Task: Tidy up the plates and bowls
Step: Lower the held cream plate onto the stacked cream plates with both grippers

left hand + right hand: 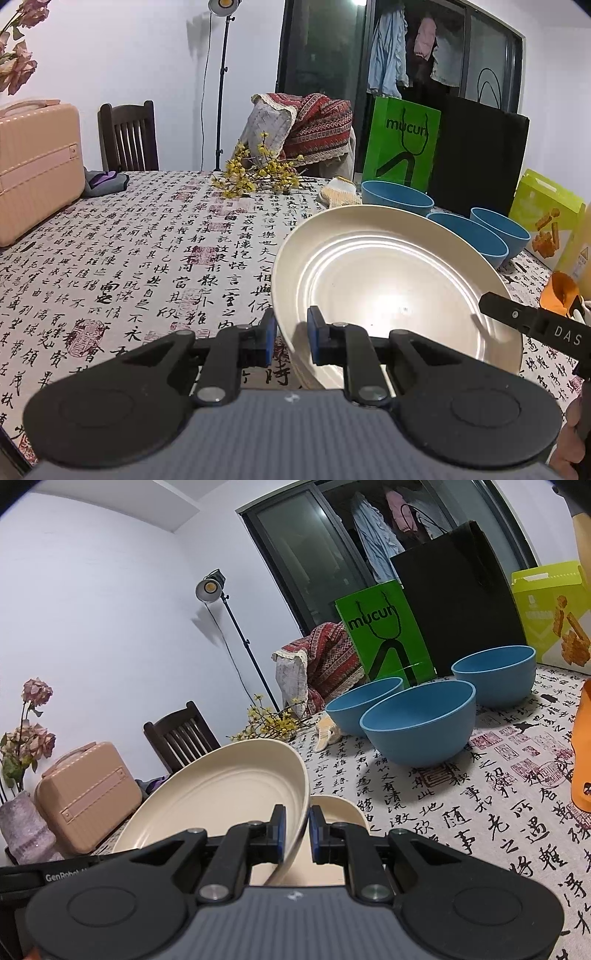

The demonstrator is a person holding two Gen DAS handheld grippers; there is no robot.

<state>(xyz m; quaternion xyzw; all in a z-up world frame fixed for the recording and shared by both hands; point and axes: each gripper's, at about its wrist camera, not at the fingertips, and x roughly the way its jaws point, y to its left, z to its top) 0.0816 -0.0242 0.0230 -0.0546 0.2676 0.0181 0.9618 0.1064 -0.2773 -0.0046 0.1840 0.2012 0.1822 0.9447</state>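
A cream plate (388, 280) hangs tilted above the table, held at two sides. My left gripper (291, 341) is shut on its near left rim. My right gripper (297, 830) is shut on the opposite rim of the same plate (221, 797), and one of its black fingers (517, 317) shows at the right of the left wrist view. Directly below lies a second cream plate (338, 808), mostly hidden. Three blue bowls (421, 723) (364, 705) (495, 675) stand empty and upright, close together on the calligraphy tablecloth (147, 258) beyond the plates.
A green bag (402, 144), a black bag (480, 158) and a yellow-green box (546, 210) line the table's far right behind the bowls. An orange object (557, 291) sits at the right edge. Yellow flowers (255, 173) lie mid-back, a pink case (33, 166) at far left.
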